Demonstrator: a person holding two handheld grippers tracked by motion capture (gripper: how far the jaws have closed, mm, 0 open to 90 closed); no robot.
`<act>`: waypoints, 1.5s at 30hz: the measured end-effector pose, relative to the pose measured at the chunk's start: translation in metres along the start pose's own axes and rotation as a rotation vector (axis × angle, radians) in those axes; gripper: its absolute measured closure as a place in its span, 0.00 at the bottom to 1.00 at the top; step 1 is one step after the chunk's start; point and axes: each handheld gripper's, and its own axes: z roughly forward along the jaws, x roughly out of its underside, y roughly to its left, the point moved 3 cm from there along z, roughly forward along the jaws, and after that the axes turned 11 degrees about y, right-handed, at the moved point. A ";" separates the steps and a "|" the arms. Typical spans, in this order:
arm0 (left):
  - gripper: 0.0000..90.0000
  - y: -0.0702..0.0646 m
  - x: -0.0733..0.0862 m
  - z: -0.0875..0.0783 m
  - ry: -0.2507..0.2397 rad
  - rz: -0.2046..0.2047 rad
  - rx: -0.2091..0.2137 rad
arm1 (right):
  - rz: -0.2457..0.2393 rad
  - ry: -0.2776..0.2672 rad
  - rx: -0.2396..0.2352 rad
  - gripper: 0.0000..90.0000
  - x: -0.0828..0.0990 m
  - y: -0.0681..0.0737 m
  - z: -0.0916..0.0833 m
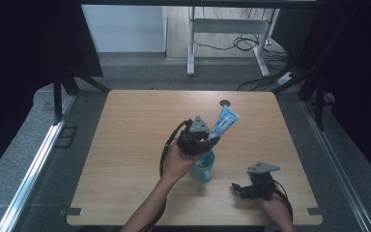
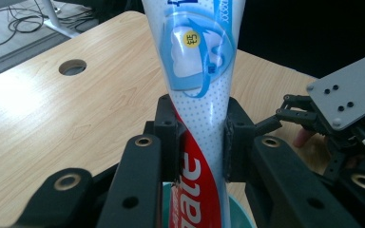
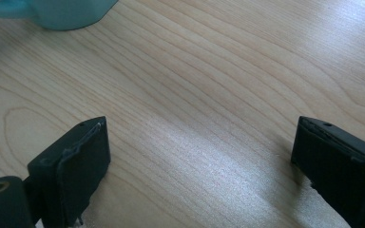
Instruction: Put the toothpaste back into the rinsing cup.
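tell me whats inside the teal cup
The lower end of the toothpaste tube, gripped by the left gripper, dips into the teal cup. The cup's bottom is hidden.

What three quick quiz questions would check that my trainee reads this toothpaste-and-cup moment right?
1. True or false: the left gripper has its jaws shut on the toothpaste tube.
2. Which end of the tube points down at the teal cup? A) the wide flat end B) the narrower end with the red print C) neither, it lies flat on the table
3. Fill in: the right gripper sits low over the bare wood with its jaws ____.

Key: 1 true; 2 B, in the left gripper view the red-printed part reaches down to the cup rim, and the wide end sticks up; 3 open, with nothing between them.
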 end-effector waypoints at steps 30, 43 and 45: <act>0.80 0.004 0.028 0.018 0.023 -0.029 0.011 | 0.001 0.001 -0.002 0.06 0.000 0.000 0.000; 0.79 0.003 0.036 0.021 0.029 -0.028 0.008 | 0.002 0.001 -0.003 0.06 0.000 0.000 0.000; 0.78 0.003 0.037 0.021 0.029 -0.029 0.008 | 0.001 0.001 -0.003 0.06 0.000 0.000 0.000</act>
